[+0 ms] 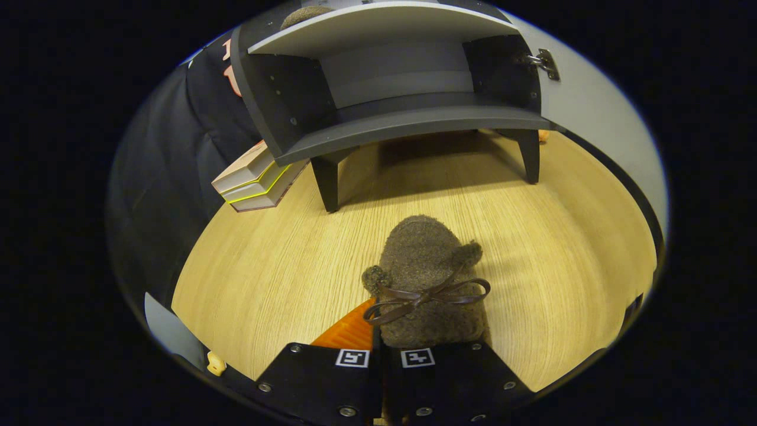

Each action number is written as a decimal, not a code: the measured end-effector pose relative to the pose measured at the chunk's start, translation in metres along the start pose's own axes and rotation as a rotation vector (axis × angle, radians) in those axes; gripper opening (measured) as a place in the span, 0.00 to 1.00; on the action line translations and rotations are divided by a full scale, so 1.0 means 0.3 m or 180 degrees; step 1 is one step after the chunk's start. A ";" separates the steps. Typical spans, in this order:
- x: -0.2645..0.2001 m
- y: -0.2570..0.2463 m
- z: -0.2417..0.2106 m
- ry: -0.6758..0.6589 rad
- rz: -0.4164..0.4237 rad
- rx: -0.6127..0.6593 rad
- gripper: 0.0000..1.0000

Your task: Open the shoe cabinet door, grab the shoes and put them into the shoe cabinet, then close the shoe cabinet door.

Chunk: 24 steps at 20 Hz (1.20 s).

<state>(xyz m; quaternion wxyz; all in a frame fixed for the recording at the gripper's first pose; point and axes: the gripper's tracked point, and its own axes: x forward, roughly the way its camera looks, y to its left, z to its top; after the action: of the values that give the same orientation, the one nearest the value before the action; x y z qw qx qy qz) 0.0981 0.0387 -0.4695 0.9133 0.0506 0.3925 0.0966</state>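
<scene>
On the wooden table [248, 278], the gripper [378, 355], fingers closed on the slipper [426, 278] at lower centre, faces the open cabinet [390, 124] at the top; the slipper's toe could catch the shelf lip and slip free.

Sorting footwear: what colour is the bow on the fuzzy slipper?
Dark brown bow on the brown fuzzy slipper, in the gripper view.

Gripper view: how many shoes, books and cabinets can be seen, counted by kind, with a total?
Shoes: 2, a slipper gripped in the claw, another on the cabinet's top
Books: 3, stacked
Cabinets: 1, door open
Total: 6
</scene>
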 end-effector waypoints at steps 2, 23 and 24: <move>-0.061 -0.021 0.033 -0.0044 -0.0016 0.0055 0.06; -0.740 -0.062 1.130 -0.1346 0.0020 -0.0251 0.05; -0.729 -0.063 1.185 -0.1365 0.0029 -0.0261 0.05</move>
<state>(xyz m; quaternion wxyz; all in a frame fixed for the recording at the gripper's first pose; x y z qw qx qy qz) 0.2118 -0.0330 -0.0739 0.9767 0.0346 0.1848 0.1036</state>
